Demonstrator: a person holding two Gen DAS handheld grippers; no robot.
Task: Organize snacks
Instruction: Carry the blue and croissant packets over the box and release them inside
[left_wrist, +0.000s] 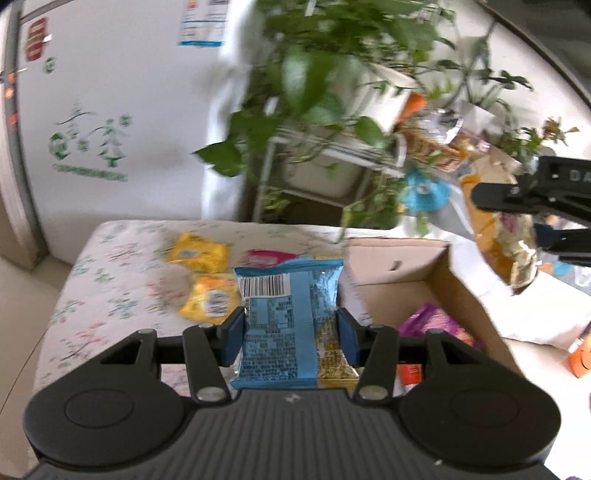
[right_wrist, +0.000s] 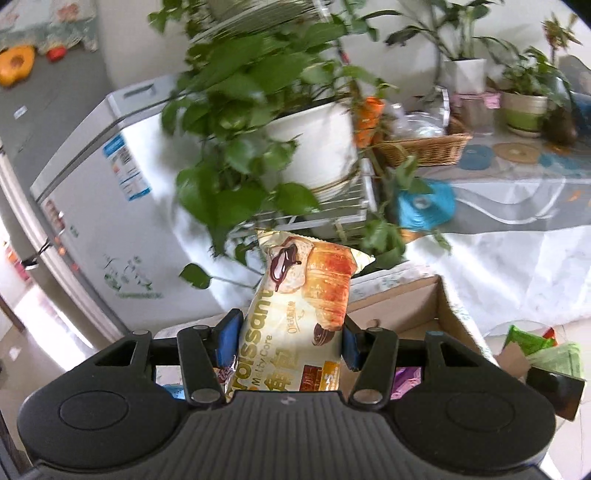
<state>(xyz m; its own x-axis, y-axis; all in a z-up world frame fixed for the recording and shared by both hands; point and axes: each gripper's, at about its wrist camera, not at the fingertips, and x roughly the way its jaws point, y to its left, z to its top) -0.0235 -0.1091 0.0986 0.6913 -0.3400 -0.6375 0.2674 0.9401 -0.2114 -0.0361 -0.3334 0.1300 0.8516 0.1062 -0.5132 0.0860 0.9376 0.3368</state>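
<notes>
My left gripper (left_wrist: 291, 332) is shut on a blue snack packet (left_wrist: 288, 321), barcode side up, held above the left rim of an open cardboard box (left_wrist: 458, 295). My right gripper (right_wrist: 288, 339) is shut on a cream and orange croissant packet (right_wrist: 306, 302), held above the box (right_wrist: 424, 306). In the left wrist view the right gripper (left_wrist: 535, 218) shows at the far right with the croissant packet (left_wrist: 513, 254) hanging over the box. Two yellow packets (left_wrist: 199, 251) (left_wrist: 210, 297) and a pink packet (left_wrist: 266, 256) lie on the floral tablecloth (left_wrist: 103, 288). A purple packet (left_wrist: 436, 321) lies inside the box.
A leafy plant in a white pot (right_wrist: 314, 147) on a wire stand hangs behind the table. A white freezer (left_wrist: 92, 129) stands at left. A wicker basket (right_wrist: 424, 147) sits on a draped table at right. Green packets (right_wrist: 535, 343) lie on the floor at right.
</notes>
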